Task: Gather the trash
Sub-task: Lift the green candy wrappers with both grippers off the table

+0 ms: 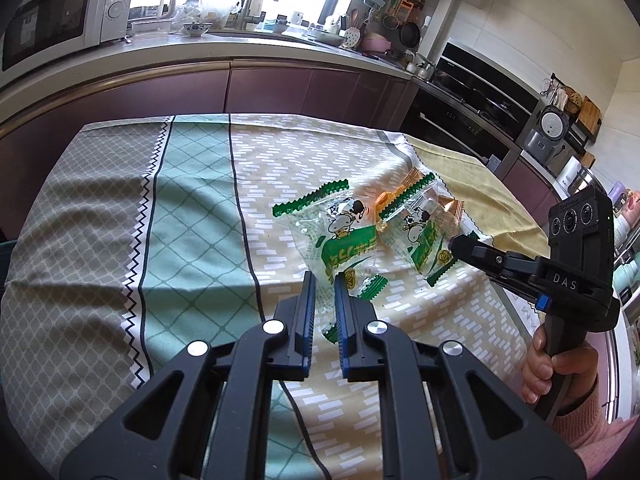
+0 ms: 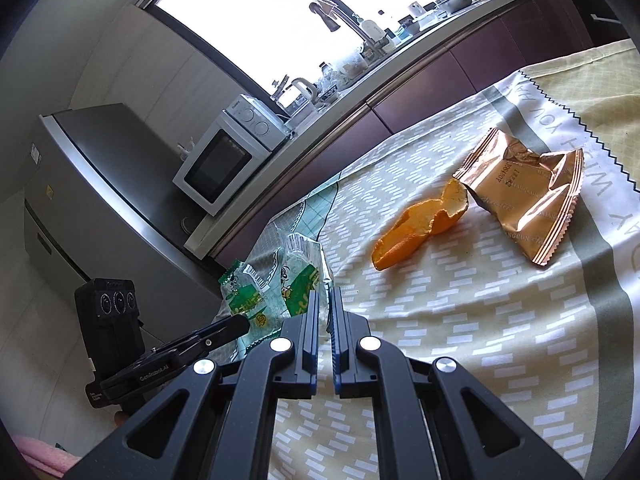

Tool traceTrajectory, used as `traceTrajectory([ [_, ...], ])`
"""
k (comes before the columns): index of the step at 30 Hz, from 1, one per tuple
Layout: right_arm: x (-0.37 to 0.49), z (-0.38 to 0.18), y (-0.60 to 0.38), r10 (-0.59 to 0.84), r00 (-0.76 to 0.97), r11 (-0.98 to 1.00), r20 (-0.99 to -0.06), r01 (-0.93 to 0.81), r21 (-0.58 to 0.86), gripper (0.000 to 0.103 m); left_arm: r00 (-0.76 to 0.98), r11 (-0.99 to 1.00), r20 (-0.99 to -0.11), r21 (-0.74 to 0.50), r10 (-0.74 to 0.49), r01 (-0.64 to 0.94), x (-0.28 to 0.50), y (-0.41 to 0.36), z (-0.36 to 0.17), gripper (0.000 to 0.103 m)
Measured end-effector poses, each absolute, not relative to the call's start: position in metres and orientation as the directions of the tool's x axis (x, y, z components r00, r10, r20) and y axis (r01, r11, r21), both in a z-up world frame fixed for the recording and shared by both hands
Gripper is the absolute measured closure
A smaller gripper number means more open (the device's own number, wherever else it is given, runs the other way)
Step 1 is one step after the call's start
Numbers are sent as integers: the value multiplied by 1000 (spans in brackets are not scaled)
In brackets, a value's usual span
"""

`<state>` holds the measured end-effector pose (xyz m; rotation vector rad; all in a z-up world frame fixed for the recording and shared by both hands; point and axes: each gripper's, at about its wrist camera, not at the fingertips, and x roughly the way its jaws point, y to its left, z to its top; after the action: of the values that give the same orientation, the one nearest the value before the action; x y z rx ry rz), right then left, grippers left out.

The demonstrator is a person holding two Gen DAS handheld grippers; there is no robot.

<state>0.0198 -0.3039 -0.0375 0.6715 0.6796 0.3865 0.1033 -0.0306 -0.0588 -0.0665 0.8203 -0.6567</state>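
Observation:
Two clear-and-green snack wrappers hang lifted a little above the patterned tablecloth (image 1: 188,216). My left gripper (image 1: 324,280) is shut on the lower edge of the left wrapper (image 1: 340,236). My right gripper (image 1: 454,245), held by a hand at the right, is shut on the right wrapper (image 1: 420,236). In the right wrist view the right gripper (image 2: 325,294) pinches its wrapper (image 2: 302,276), and the left gripper (image 2: 242,324) holds the other wrapper (image 2: 242,298) beside it. An orange peel (image 2: 420,228) and a crumpled gold wrapper (image 2: 528,196) lie on the cloth beyond.
A kitchen counter (image 1: 248,46) with a microwave (image 1: 52,20), kettle and dishes runs behind the table. An oven (image 1: 480,92) and rice cooker (image 1: 550,128) stand at the right. A steel fridge (image 2: 100,184) stands past the table's left edge.

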Motion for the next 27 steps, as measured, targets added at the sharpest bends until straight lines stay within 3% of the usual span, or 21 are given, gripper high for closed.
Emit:
traceTrajectory([
  [27, 47, -34, -266, 602, 672, 700, -432, -184, 690, 98, 560, 849, -652, -283, -512, 447, 87, 22, -44, 93],
])
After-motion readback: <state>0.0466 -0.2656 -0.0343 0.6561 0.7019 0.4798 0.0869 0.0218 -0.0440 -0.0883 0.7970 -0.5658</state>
